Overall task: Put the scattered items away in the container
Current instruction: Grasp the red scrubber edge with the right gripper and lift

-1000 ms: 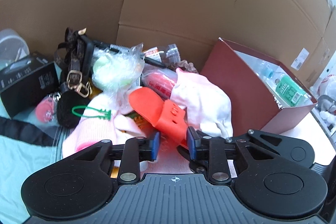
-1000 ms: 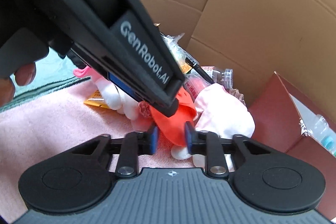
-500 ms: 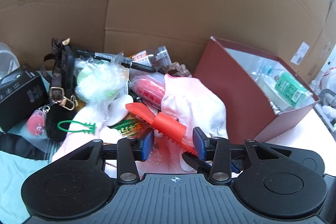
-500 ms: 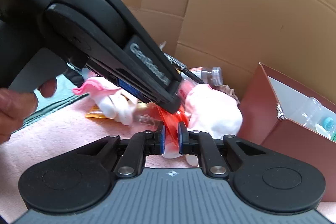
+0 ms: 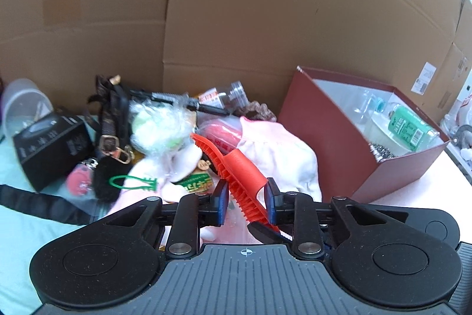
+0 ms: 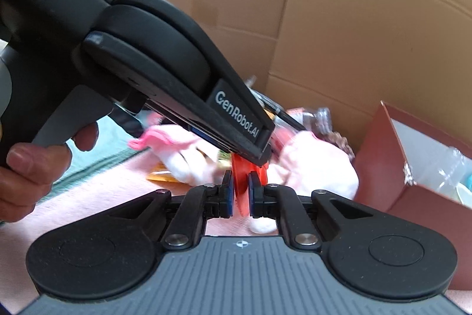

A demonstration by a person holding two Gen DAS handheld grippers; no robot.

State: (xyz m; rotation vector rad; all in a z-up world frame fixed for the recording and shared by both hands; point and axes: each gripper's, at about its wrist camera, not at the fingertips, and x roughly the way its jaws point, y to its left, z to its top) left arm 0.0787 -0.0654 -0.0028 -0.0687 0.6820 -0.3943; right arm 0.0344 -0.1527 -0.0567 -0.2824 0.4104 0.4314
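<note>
Orange brush clamped in right tool; left tool just closed around it, grip unclear.

Readable print on the left gripper's body

In the right wrist view, the left gripper carries "GenRobot.AI" in pale letters along its black finger arm, running toward four o'clock; at eleven o'clock its housing reads "DAS" with "Data Acquisition System" beneath. In the left wrist view, the green bottle in the red box, the black box and a snack packet bear print too blurred to read.
</note>
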